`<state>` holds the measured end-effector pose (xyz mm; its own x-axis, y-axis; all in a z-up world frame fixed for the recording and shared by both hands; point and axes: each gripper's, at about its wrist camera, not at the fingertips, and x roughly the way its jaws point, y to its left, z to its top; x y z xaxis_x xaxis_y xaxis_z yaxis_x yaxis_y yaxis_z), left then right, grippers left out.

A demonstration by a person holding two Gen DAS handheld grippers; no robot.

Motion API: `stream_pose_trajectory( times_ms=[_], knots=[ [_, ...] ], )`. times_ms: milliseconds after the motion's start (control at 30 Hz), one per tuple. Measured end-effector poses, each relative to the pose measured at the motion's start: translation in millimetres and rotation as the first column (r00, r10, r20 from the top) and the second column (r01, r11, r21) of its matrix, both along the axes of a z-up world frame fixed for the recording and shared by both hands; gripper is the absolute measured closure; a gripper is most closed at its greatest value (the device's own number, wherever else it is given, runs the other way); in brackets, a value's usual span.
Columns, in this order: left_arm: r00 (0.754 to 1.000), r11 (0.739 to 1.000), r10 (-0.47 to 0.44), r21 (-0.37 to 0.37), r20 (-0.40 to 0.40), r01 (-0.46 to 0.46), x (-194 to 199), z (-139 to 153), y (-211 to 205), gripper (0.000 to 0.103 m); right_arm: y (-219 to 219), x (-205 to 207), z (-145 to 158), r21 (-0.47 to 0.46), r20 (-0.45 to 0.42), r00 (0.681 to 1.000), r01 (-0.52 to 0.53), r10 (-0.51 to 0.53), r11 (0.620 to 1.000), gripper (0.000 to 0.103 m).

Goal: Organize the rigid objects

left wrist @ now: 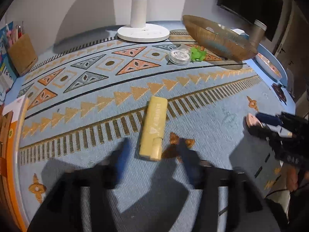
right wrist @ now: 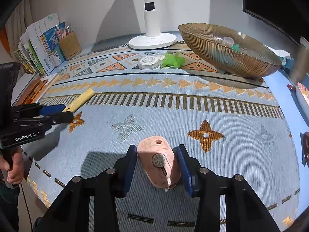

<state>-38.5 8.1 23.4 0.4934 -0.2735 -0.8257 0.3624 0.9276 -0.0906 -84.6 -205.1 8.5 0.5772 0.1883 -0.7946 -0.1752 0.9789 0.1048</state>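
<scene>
Right tool (right wrist: 157,169): its blue pads press both sides of a pink box cutter (right wrist: 159,160), which it holds near the front edge of the tabletop (right wrist: 193,119).
Left tool (left wrist: 152,154): blurred, its fingers spread apart and gripping nothing; the near end of a yellow case (left wrist: 153,127) lies between the tips, untouched.
Yellow case: flat on the patterned cloth, toward the front left of the tabletop.
Clear round box (right wrist: 149,61): farther back, just beside a green plastic piece (right wrist: 172,61).
Ribbed bowl (right wrist: 231,58): back right corner, a small clear cup and something green inside.
White lamp base (right wrist: 152,40): at the back edge.
Pencil holder (right wrist: 69,44): back left corner, beside upright books.
</scene>
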Motion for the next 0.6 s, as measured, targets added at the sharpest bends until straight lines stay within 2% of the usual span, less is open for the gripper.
stream_pose_trajectory(
  times_ms=[33,100,233,267,300,333,367,400,433,467,600],
  knots=[
    [1.0,1.0,0.011,0.001,0.022,-0.011,1.5,2.1,-0.5,0.031,-0.8,-1.4,-0.4,0.001,-0.005,1.0,-0.002,0.002,1.0,0.054],
    [0.999,1.0,0.001,-0.001,0.053,-0.001,2.9,4.5,-4.8,0.031,0.0,-5.7,-1.1,-0.003,-0.003,1.0,-0.004,0.004,1.0,0.051],
    [0.999,0.999,-0.021,0.039,0.033,0.02,7.2,-2.3,-19.2,0.033,5.9,-10.2,-3.2,-0.06,0.017,1.0,0.001,0.0,0.998,0.051],
    [0.999,0.998,-0.03,0.049,0.029,0.029,6.9,-5.0,-23.3,0.041,9.3,-10.9,-3.9,-0.088,0.022,1.0,-0.003,0.005,0.996,0.051],
    [0.999,0.997,-0.028,0.068,0.043,0.025,5.4,-5.7,-25.5,0.042,12.4,-11.9,-3.8,-0.109,0.03,0.999,-0.008,0.011,0.994,0.051],
    [0.998,0.996,-0.037,0.078,0.058,0.032,2.9,-5.3,-28.5,0.053,14.6,-13.0,-3.6,-0.118,0.035,0.999,-0.012,0.017,0.993,0.051],
    [0.997,0.997,-0.045,0.072,0.062,0.04,1.4,-4.3,-29.9,0.07,15.2,-13.5,-3.6,-0.115,0.035,0.999,-0.016,0.021,0.993,0.051],
    [0.997,0.997,-0.047,0.07,0.065,0.042,0.1,-3.5,-30.9,0.079,14.5,-13.6,-3.9,-0.107,0.033,0.999,-0.019,0.022,0.994,0.053],
    [0.997,0.997,-0.043,0.07,0.069,0.038,-0.7,-2.8,-31.3,0.082,13.9,-14.3,-3.9,-0.096,0.03,0.999,-0.023,0.026,0.995,0.057],
    [0.997,0.998,-0.036,0.059,0.069,0.032,-1.4,-1.9,-30.3,0.082,15.0,-15.4,-3.4,-0.09,0.031,0.999,-0.03,0.033,0.995,0.066],
    [0.996,0.999,-0.025,-0.027,0.09,0.027,-4.9,10.6,-25.6,0.082,38.4,-24.5,-1.5,-0.118,0.039,0.996,-0.081,0.086,0.99,0.066]
  ],
)
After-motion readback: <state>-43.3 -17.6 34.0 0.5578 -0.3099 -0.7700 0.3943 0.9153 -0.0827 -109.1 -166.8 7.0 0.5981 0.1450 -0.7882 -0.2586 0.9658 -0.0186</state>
